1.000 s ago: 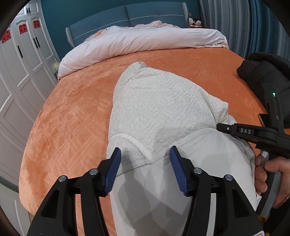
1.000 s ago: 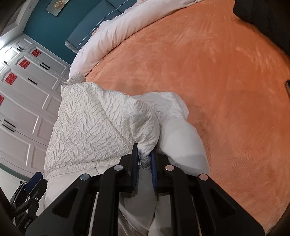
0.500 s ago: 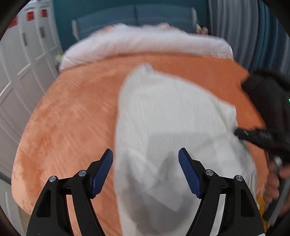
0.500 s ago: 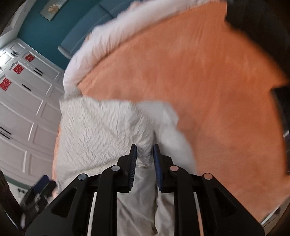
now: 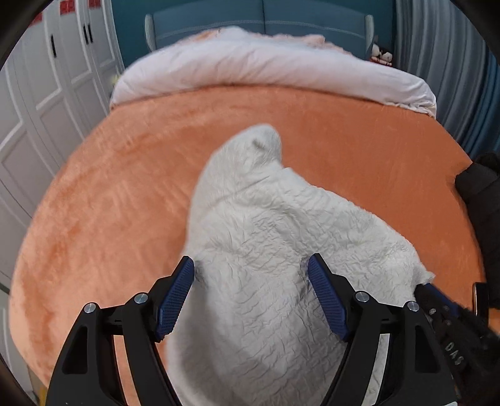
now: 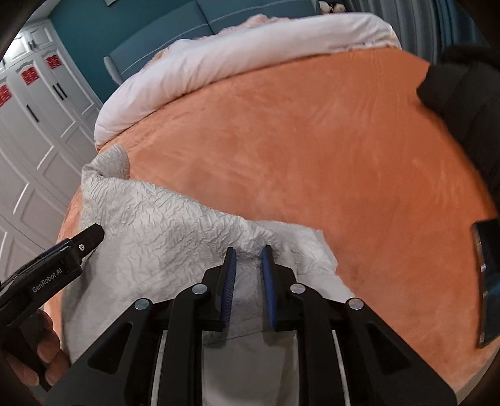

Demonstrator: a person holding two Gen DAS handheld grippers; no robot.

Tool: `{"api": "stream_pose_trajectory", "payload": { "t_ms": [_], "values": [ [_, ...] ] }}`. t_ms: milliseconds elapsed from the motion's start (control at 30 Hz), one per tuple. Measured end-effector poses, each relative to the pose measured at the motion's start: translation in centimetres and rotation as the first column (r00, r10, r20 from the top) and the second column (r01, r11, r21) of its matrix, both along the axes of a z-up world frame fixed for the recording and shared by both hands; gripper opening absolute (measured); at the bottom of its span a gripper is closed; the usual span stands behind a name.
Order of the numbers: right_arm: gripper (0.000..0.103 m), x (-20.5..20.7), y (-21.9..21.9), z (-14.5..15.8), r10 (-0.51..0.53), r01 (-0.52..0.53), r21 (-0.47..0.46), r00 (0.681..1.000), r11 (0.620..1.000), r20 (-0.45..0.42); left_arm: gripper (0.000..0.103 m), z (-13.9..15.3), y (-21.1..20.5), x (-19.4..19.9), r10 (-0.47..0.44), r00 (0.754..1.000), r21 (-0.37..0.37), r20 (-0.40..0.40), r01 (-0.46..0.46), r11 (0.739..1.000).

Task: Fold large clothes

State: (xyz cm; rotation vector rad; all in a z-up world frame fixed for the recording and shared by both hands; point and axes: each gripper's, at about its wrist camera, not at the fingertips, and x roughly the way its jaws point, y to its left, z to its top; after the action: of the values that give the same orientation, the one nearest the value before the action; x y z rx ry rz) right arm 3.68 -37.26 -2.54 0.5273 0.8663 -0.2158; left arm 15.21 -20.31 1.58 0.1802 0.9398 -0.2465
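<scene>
A white crinkled garment (image 5: 281,250) lies on the orange bed cover (image 5: 109,203), with its smooth lining (image 6: 250,359) showing at the near end. My left gripper (image 5: 251,281) hovers open over the crinkled part, pads wide apart and nothing pinched between them. My right gripper (image 6: 247,253) has narrow jaws that are closing on a raised fold of the garment (image 6: 175,237) at its right edge. That gripper also shows at the garment's right edge as a black right gripper (image 5: 437,309) in the left wrist view. The left gripper's black finger (image 6: 87,237) reaches in over the cloth from the left.
A black jacket (image 5: 481,193) lies at the bed's right edge, also seen as a black jacket (image 6: 462,93). A white duvet (image 5: 265,65) is bunched by the blue headboard (image 5: 262,22). White wardrobe doors (image 5: 37,103) stand on the left. A dark flat object (image 6: 487,281) lies at the right.
My left gripper has opened wider and slid across above the garment, so crinkled cloth now lies below it instead of smooth lining. The right gripper has risen a little with the fold.
</scene>
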Motion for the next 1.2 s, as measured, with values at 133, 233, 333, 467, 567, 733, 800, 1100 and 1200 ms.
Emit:
{"api": "stream_pose_trajectory", "payload": {
  "t_ms": [133,233,333,467,567,733,800,1100,1200],
  "values": [
    [0.014,0.3,-0.7,-1.7,0.003,-0.003,0.035,1.000,0.999,0.011,0.079,-1.8,-0.6,0.2,0.008,1.000,0.012,-0.009,-0.008,1.000],
    [0.014,0.7,-0.6,-2.7,0.005,-0.005,0.033,1.000,0.999,0.021,0.082,-3.2,-0.7,0.5,0.018,1.000,0.014,-0.012,-0.018,1.000],
    [0.014,1.2,-0.6,-3.5,0.005,-0.006,0.029,1.000,1.000,0.030,0.084,-4.1,-0.8,0.6,0.026,1.000,0.021,-0.005,-0.026,0.999],
    [0.014,1.4,-0.7,-4.4,0.000,-0.002,0.036,0.999,0.999,0.049,0.086,-4.9,-1.3,0.7,0.031,0.999,0.043,0.016,-0.031,0.999],
    [0.014,1.1,-0.8,-4.9,-0.004,0.001,0.060,0.998,0.998,0.061,0.087,-5.4,-1.6,0.7,0.035,0.999,0.050,0.030,-0.037,0.998],
    [0.014,1.1,-0.7,-5.5,-0.013,0.009,0.062,0.997,0.998,0.073,0.088,-6.2,-1.9,0.6,0.042,0.997,0.067,0.058,-0.046,0.997],
    [0.014,1.0,-0.7,-5.8,-0.017,0.012,0.060,0.997,0.998,0.078,0.089,-6.5,-2.0,0.7,0.045,0.997,0.073,0.068,-0.049,0.996],
    [0.014,0.1,-0.5,-6.3,-0.039,0.031,0.073,0.994,0.997,0.107,0.090,-7.1,-2.1,0.8,0.048,0.995,0.085,0.090,-0.056,0.995],
    [0.014,0.0,-0.5,-6.4,-0.041,0.033,0.075,0.993,0.997,0.107,0.090,-7.1,-2.1,0.8,0.047,0.995,0.086,0.087,-0.054,0.995]
  ]
}}
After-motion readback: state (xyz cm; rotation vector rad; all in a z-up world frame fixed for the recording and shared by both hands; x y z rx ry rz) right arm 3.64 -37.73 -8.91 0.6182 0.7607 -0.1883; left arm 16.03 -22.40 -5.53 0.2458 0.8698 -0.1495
